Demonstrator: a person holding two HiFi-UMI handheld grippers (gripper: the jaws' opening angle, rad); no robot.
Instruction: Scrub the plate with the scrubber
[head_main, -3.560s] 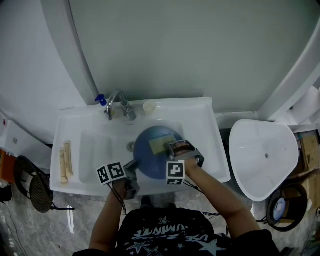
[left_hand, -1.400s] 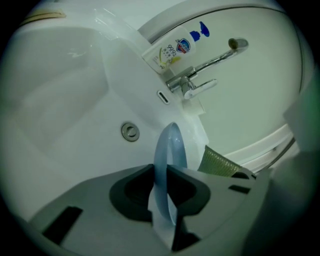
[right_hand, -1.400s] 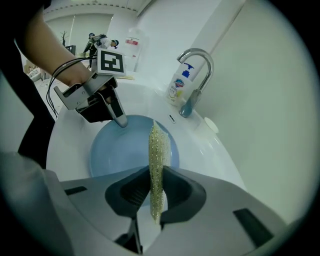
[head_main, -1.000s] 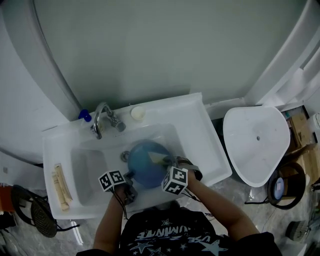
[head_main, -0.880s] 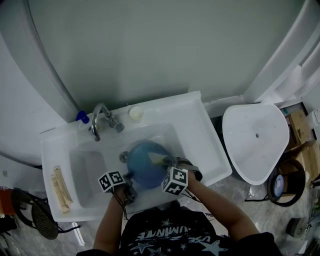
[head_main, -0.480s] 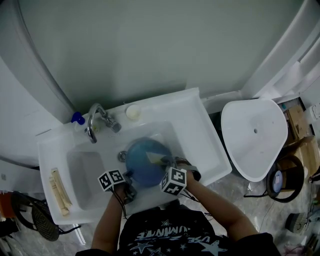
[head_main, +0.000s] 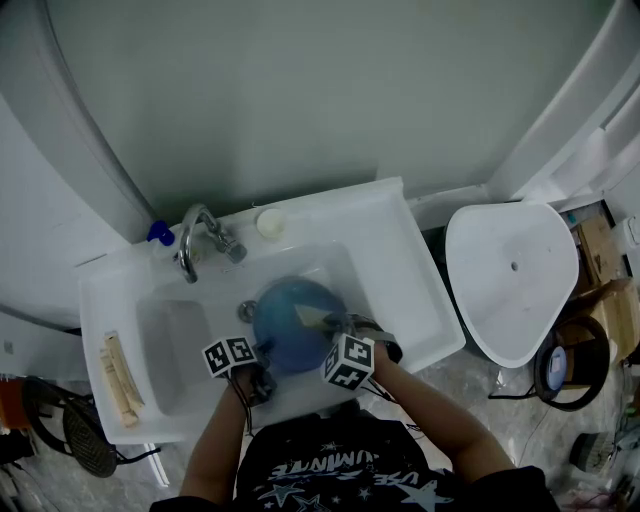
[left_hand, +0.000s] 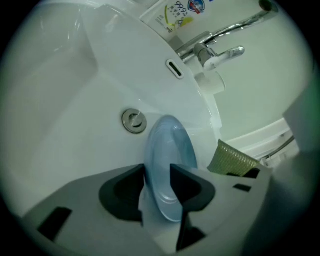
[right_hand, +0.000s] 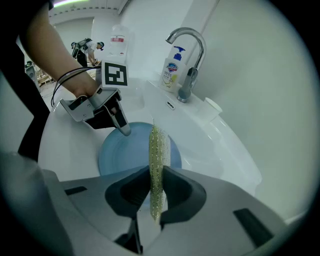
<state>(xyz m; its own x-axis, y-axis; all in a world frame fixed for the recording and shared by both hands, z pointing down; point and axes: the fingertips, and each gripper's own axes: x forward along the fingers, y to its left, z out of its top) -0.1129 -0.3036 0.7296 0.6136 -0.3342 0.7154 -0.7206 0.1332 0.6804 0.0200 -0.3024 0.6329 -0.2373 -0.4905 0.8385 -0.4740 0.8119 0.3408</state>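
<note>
In the head view, the blue plate (head_main: 285, 330) lies in the basin of the white sink (head_main: 405, 265), just below the middle of the frame. The left gripper (head_main: 262, 350) is set at the plate's lower left rim and the right gripper (head_main: 325, 323) at its lower right. The yellow-green scrubber (head_main: 308, 317) is laid against the plate's right half. The plate is judged to be steadied from one side so that the other side can be rubbed.

In the left gripper view, the plate's rim stands between the jaws, which have just been opening. The pads no longer appear pressed on it, so the hold is judged to be loosened. The drain (left_hand: 134, 120) is seen just beyond the plate. A printed label (left_hand: 177, 11) shows at the top edge, but it cannot be read.

In the right gripper view, the jaws are clamped on the scrubber, which is held edge-on with its far end over the plate. A soap bottle (right_hand: 172, 67) with a blue pump stands beside the tap (right_hand: 190, 55) at upper centre. Its label cannot be read.
</note>
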